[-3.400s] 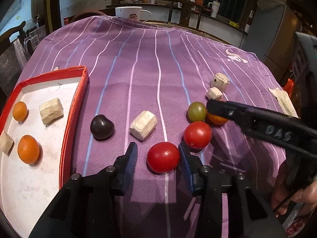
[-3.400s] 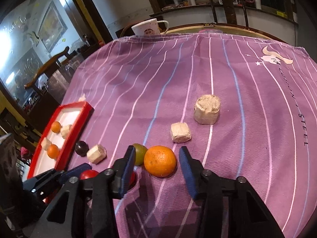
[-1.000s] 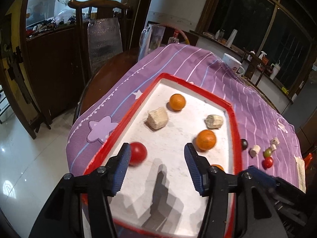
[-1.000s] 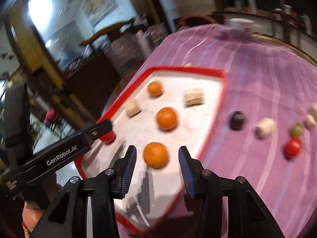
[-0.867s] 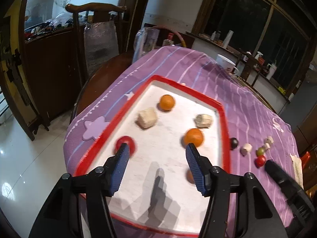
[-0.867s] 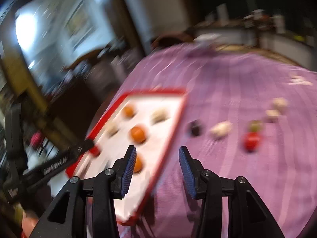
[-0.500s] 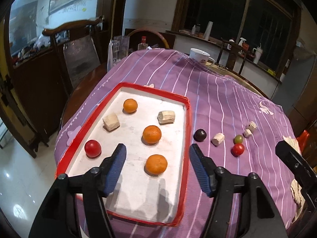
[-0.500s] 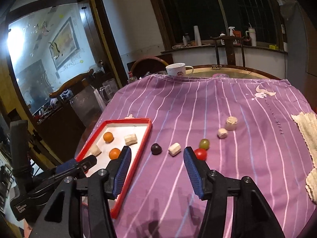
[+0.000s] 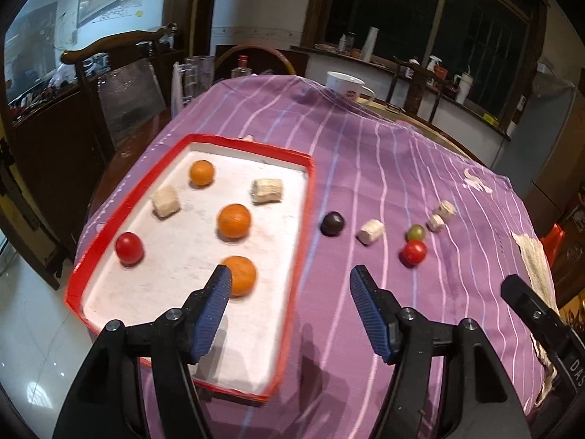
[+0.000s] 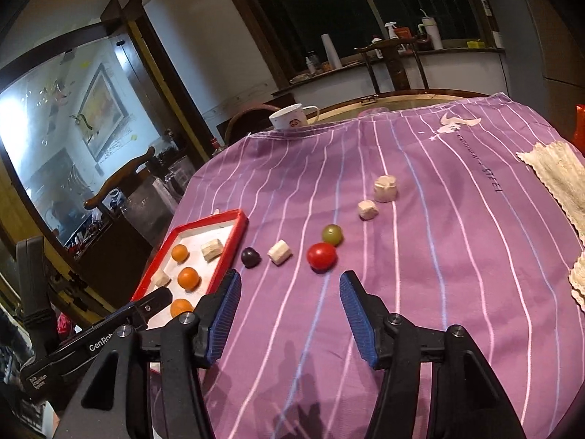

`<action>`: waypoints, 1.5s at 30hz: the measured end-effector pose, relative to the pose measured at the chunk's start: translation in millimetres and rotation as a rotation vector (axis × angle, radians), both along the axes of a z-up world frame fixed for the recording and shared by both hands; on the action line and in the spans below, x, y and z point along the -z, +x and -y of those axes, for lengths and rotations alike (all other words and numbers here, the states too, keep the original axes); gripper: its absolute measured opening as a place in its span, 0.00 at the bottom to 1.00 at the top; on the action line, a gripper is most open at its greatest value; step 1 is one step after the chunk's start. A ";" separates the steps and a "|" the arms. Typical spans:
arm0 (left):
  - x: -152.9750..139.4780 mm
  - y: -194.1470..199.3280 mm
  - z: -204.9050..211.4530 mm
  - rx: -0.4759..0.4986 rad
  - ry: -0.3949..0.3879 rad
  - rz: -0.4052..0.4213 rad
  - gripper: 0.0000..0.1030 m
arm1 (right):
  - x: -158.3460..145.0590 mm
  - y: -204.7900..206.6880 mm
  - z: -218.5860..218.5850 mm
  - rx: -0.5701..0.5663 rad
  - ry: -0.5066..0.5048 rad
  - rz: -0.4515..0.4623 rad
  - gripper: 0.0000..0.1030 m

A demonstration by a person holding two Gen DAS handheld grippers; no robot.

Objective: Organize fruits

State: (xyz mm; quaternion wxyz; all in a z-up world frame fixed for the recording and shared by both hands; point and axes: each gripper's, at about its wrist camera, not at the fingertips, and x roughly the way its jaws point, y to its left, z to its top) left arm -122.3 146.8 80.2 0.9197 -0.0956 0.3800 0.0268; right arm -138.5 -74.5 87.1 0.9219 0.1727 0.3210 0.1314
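Note:
A red-rimmed white tray (image 9: pixel 309 197) (image 10: pixel 234 243) holds three oranges, one nearest me (image 9: pixel 239 280), a red tomato (image 9: pixel 128 248) and two pale chunks. On the purple cloth to its right lie a dark fruit (image 9: pixel 332 224) (image 10: pixel 250 257), a pale chunk (image 9: pixel 370 231), a green fruit (image 9: pixel 415 233) (image 10: pixel 332 234), a red tomato (image 9: pixel 413 252) (image 10: pixel 321 256) and two more pale chunks (image 10: pixel 385 188). My left gripper (image 9: pixel 289 283) is open and empty, held high over the tray's right edge. My right gripper (image 10: pixel 289 289) is open and empty, above the cloth short of the loose fruit.
A white mug (image 9: pixel 347 82) (image 10: pixel 294 117) stands at the table's far edge. A beige rag (image 10: pixel 559 179) lies at the right edge. A wooden chair (image 9: pixel 120 84) stands left of the table. The right gripper's arm (image 9: pixel 541 329) shows at the lower right of the left wrist view.
Both grippers have let go of their fruit in the tray, a tomato and an orange. Both have pulled back and up, open, and swung toward the loose fruit on the cloth.

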 end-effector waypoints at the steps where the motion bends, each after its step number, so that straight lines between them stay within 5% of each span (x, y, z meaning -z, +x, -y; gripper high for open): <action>1: -0.1 -0.6 5.9 0.010 0.010 0.000 0.64 | 1.6 0.1 1.4 -0.002 0.002 -0.003 0.60; 13: 11.6 13.8 44.6 0.089 0.100 -0.017 0.67 | 16.0 6.5 31.1 0.030 -0.003 -0.031 0.60; 20: 24.4 24.4 37.6 0.088 0.070 -0.050 0.67 | 28.9 20.4 48.7 0.088 -0.005 -0.083 0.60; 45: 35.4 28.1 25.9 0.036 0.160 -0.048 0.67 | 44.3 32.3 1.5 -0.019 -0.095 -0.138 0.60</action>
